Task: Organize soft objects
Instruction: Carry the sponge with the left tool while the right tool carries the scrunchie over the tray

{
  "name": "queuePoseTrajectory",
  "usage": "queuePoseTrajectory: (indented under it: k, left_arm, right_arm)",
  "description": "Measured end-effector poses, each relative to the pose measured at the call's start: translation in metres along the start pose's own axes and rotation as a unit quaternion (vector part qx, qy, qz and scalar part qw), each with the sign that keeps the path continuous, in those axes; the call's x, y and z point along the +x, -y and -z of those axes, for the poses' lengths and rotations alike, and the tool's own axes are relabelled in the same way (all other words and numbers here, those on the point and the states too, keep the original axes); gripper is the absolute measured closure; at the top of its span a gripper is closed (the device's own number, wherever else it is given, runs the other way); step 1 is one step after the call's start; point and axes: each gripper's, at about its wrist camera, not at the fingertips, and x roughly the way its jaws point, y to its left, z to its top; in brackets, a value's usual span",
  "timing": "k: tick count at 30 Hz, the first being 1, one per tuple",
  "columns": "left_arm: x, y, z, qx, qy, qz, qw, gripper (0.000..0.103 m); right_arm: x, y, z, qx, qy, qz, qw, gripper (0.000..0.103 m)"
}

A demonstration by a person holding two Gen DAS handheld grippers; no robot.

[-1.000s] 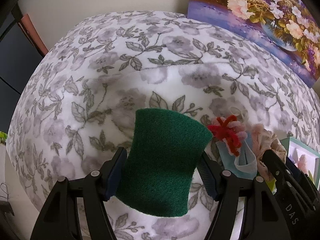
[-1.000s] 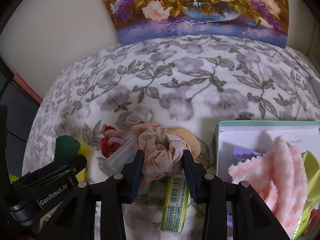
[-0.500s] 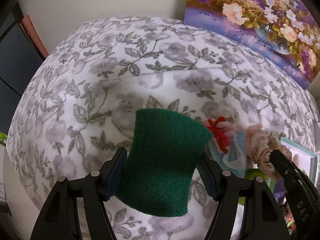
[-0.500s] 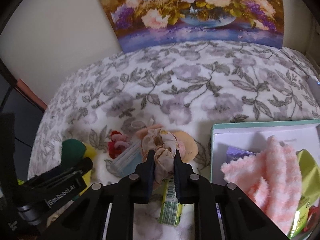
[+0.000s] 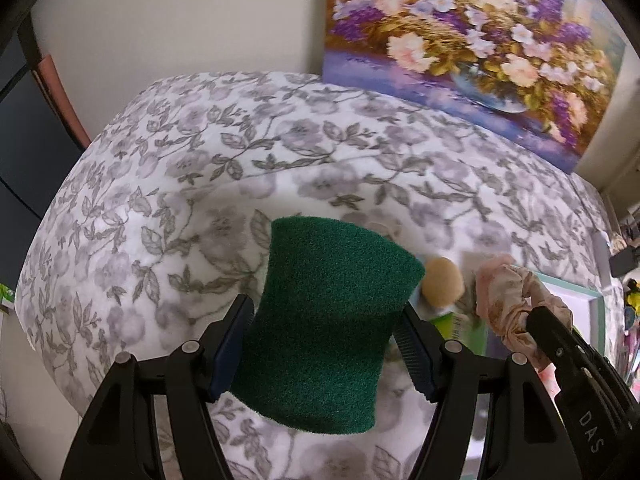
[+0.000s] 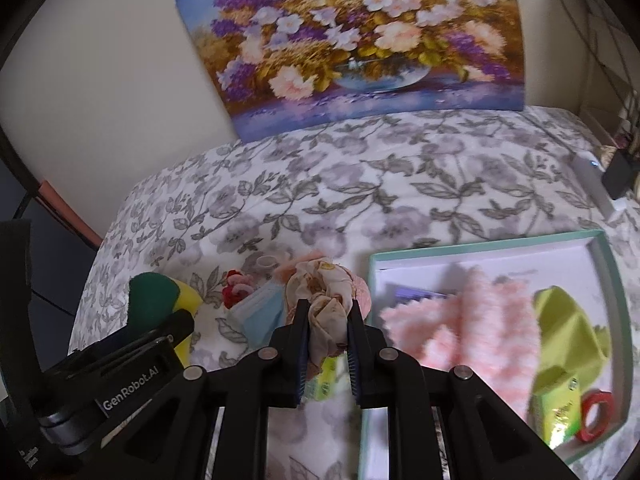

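While both grippers hang above the floral-print blanket (image 6: 360, 184), each holds one soft item. Left gripper (image 5: 324, 344): jaws set wide, pads pressed against the two sides of a green scouring sponge (image 5: 328, 320), which stands upright between them, clear of the blanket; the right wrist view shows its yellow foam backing. Right gripper (image 6: 328, 344): jaws drawn nearly together, having just been closing, pinching a bunched cream floral scrunchie (image 6: 324, 300) whose loop rises above the fingertips.

Landmark: teal-rimmed box (image 6: 480, 242), lying open on the blanket.
- Scrunchie: just left of the box's left rim, raised off the blanket.
- Sponge: well to the left of the box.
- Between sponge and box, on the blanket: a pale blue face mask (image 6: 256, 312), a red and pink fuzzy piece (image 6: 236, 288), a tan round puff (image 5: 442, 284), a green packet (image 6: 324, 376) partly under the right gripper.
- Inside the box: a pink fluffy cloth (image 6: 468, 320), a lime green cloth (image 6: 568, 324), a green packet, a red tape roll (image 6: 596, 416).
- Behind the box, against the wall: a flower painting (image 6: 360, 40).
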Motion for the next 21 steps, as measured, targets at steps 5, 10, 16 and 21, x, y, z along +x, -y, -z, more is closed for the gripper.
queuePoseTrajectory:
  k: [5,10,16,21]
  left_arm:
    - [-0.011,0.024,0.009,0.006,0.004,0.009,0.9999,0.032]
    - [-0.022,0.067,0.020,0.041,0.009,0.030,0.9987,0.032]
    - [-0.031,0.122,0.034,0.092,0.016,0.053,0.9942,0.032]
    - [-0.033,0.153,0.042,0.116,0.018,0.069,0.9907,0.031]
  right_arm:
    - [-0.018,0.029,0.002,0.031,0.012,0.008,0.999,0.085]
    - [-0.041,0.076,0.001,0.071,0.034,0.048,0.996,0.085]
    - [-0.052,0.131,0.005,0.118,0.042,0.091,0.988,0.085]
    - [-0.061,0.166,0.011,0.148,0.046,0.113,0.981,0.085]
